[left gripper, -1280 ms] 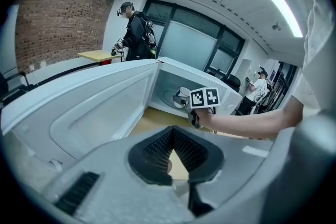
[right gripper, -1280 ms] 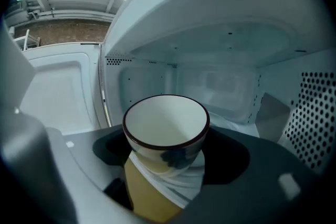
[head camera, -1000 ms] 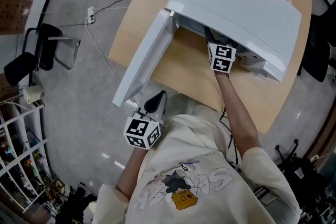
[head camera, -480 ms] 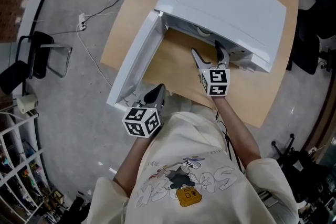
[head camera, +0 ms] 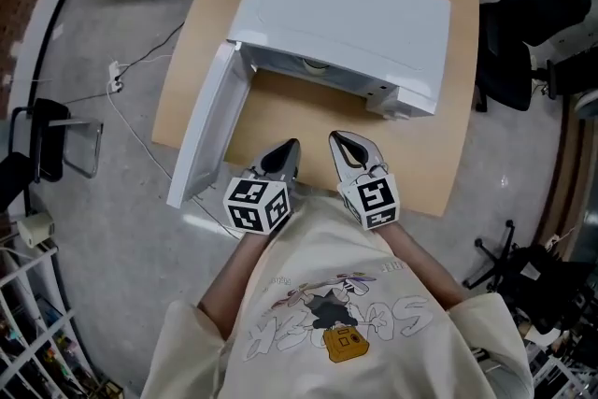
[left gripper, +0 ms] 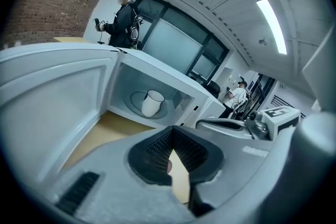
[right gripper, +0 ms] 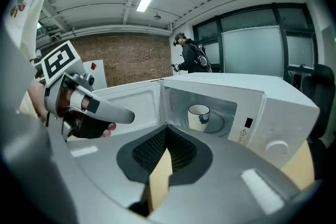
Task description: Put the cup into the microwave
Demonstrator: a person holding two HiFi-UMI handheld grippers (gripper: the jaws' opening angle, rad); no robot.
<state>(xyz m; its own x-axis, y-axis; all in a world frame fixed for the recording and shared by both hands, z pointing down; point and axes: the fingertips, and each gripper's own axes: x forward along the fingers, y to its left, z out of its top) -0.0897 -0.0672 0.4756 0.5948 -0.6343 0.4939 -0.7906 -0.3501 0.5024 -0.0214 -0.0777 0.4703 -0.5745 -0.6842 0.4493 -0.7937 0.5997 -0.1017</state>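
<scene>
While the cup (right gripper: 198, 117) sits in the microwave (right gripper: 273, 107), right gripper (right gripper: 167, 150) jaws have just closed w/ nothing btwn them; left gripper (left gripper: 172, 148) shut too, empty.

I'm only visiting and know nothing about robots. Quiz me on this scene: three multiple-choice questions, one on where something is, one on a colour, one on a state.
1. Where is the cup relative to the microwave?
A. On top of it
B. On the table in front of it
C. Inside it

2. What colour is the microwave on the outside?
A. White
B. Black
C. Red

3. How does the microwave's door stand?
A. Shut
B. Swung open
C. Taken off and laid flat

Answers:
1 C: both gripper views show the cup standing upright inside the microwave.
2 A: the head view shows it white all over.
3 B: in the head view the door sticks out at the microwave's left side, and both gripper views look straight inside.
</scene>
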